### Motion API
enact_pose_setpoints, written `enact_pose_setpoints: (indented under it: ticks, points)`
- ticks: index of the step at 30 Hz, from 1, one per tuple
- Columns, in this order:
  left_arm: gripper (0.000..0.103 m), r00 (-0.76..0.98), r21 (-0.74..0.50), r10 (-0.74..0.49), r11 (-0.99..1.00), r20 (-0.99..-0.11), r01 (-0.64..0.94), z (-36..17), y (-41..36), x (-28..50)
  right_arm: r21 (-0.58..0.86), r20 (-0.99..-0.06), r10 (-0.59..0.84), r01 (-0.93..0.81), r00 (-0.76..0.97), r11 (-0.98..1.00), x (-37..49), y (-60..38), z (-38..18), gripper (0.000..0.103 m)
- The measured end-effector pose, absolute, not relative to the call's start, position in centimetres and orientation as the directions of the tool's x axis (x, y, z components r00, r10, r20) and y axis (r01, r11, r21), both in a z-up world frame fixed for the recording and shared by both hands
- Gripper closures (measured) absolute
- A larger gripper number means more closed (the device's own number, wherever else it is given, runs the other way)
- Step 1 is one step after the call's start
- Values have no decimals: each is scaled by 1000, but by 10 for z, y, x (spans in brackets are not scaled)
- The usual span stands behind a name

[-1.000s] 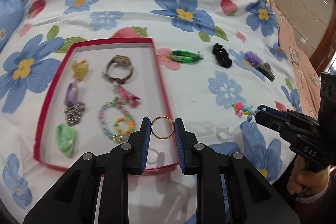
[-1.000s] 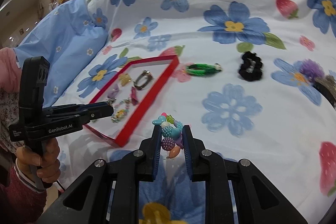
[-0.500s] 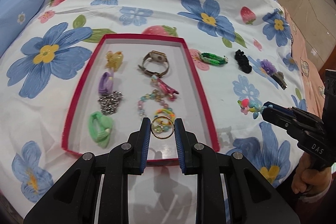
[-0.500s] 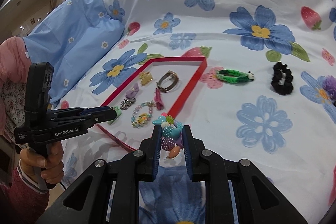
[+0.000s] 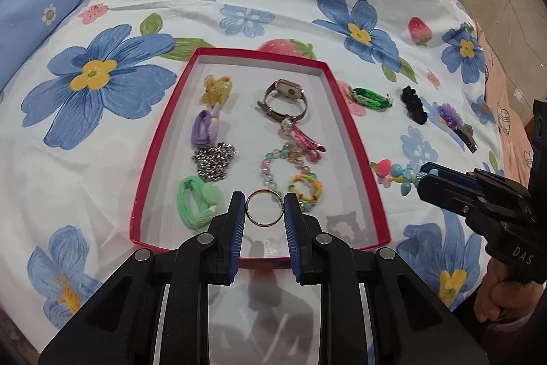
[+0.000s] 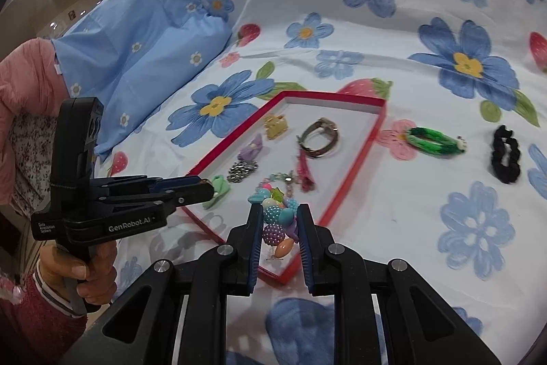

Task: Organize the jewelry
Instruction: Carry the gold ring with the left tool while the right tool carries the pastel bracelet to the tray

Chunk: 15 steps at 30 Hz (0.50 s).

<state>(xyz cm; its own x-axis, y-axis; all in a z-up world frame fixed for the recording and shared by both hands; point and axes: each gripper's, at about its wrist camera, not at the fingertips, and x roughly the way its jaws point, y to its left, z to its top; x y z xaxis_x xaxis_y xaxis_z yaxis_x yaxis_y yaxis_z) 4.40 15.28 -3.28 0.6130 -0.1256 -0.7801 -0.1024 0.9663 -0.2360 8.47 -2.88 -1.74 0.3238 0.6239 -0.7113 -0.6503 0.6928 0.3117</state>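
Observation:
A red-rimmed tray (image 5: pixel 352 139) lies on the flowered bedspread and holds a watch (image 5: pixel 285 98), hair clips, a chain and bead bracelets. My left gripper (image 5: pixel 265 207) is shut on a thin gold ring (image 5: pixel 265 207) and holds it above the tray's near end. My right gripper (image 6: pixel 277 224) is shut on a chunky multicoloured bead bracelet (image 6: pixel 277 218) over the tray's near right edge (image 6: pixel 355 170). In the left wrist view the right gripper (image 5: pixel 427 175) shows just right of the tray with the beads (image 5: pixel 393 171) hanging out.
A green braided bracelet (image 5: pixel 371 98), a black scrunchie (image 5: pixel 413 103) and a purple flower clip (image 5: pixel 453 118) lie on the bedspread right of the tray. A blue pillow (image 6: pixel 136 47) lies at the left. The bed edge and floor are at the right.
Both grippers have moved left with their loads. The ring is now over the tray's near end, and the bead bracelet has reached the tray's right edge.

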Motion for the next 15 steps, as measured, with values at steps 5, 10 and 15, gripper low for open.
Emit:
enact_pose_setpoints:
  ticks: [5,10,15]
  points:
    - [82,597,-226,-121,968,-793,-105,-41,161,50,318,-726,626,-669,283,672,88,-8,-26,83]
    - [82,578,-225,-126,969,-806,-103,-51,166,57,306,-752,610,-688,250,659,94,13,-39,83]
    - [82,551,-218,-130,971,-825,-97,-63,169,63,283,-787,578,-706,216,649,96,27,-54,83]
